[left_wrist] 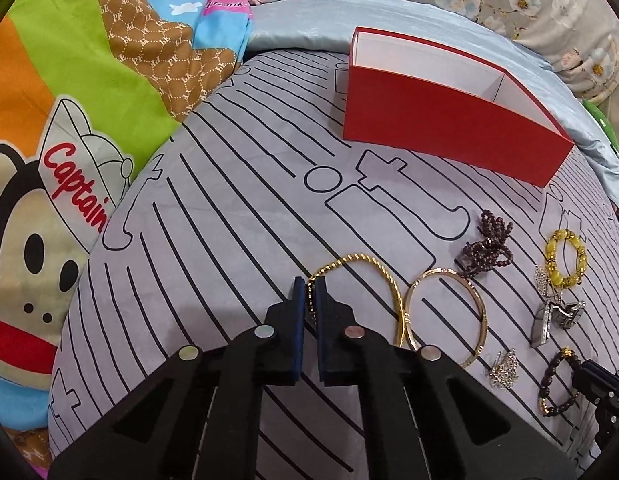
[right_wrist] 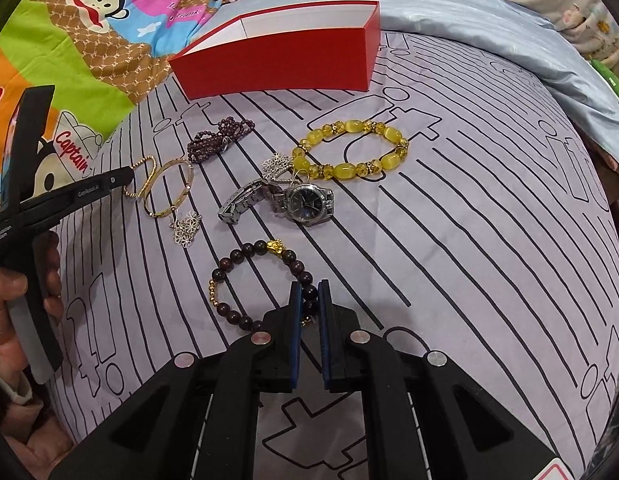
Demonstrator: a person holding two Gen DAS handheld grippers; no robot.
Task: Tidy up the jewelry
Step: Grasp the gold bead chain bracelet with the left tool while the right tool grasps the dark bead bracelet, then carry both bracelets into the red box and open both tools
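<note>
My left fingers [left_wrist: 309,292] pinch the twisted gold bangle [left_wrist: 365,276] on the bed's striped cover [left_wrist: 229,220], beside a plain gold bangle [left_wrist: 449,312]. My right fingers [right_wrist: 310,296] are closed on the dark bead bracelet [right_wrist: 261,280]. Beyond lie a watch [right_wrist: 301,202], a yellow bead bracelet [right_wrist: 349,152] and an open red box [right_wrist: 277,64].

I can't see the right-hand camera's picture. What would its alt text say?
The right gripper closes on a dark bead bracelet lying on a striped grey bedcover. Beyond lie a watch, a yellow bead bracelet and gold bangles, with an open red box behind.
</note>
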